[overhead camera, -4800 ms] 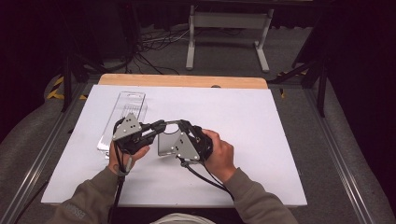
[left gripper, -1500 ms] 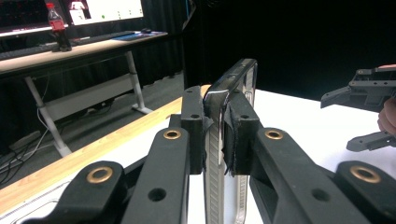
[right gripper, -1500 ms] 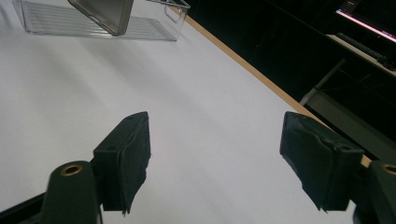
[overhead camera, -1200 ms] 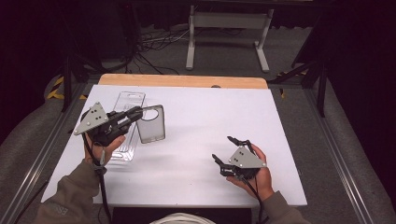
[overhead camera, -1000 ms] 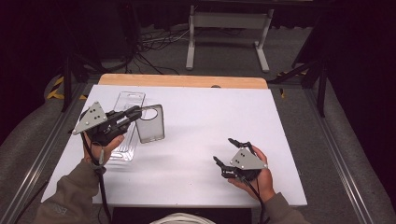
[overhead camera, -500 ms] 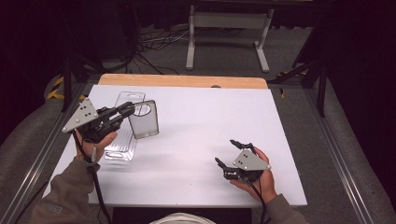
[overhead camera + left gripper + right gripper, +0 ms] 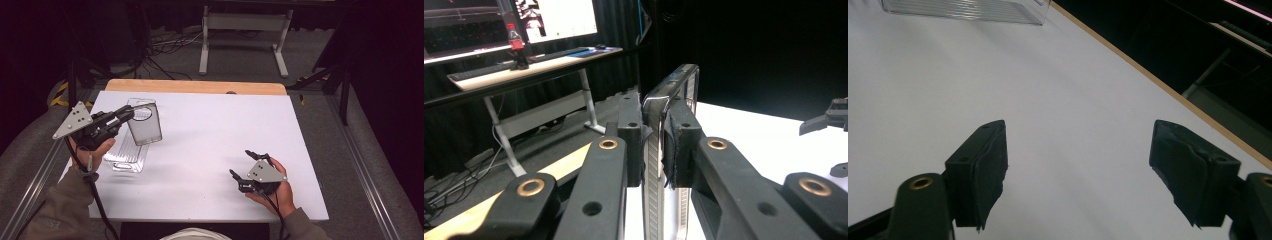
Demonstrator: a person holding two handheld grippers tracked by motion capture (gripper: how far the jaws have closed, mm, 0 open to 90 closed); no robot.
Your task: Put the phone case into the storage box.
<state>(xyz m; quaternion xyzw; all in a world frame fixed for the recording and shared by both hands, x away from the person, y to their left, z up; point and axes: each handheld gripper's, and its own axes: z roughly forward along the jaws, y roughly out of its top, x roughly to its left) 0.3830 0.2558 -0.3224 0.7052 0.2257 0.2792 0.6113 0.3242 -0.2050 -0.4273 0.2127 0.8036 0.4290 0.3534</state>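
The left gripper clamps a clear lid, apparently unlabelled; the right gripper gapes wide.

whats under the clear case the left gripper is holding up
Under the clear case lies the ribbed clear tray on the white table; the tray's far end is covered.

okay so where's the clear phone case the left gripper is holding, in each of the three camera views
High view: the phone case hangs at upper left, pinched by the left gripper above the clear tray.
Left gripper view: the case stands edge-on at centre, clamped between the jaws.
Right gripper view: not in it; the tray's ribbed wall runs along the top edge.
Shared landmark: the white table.
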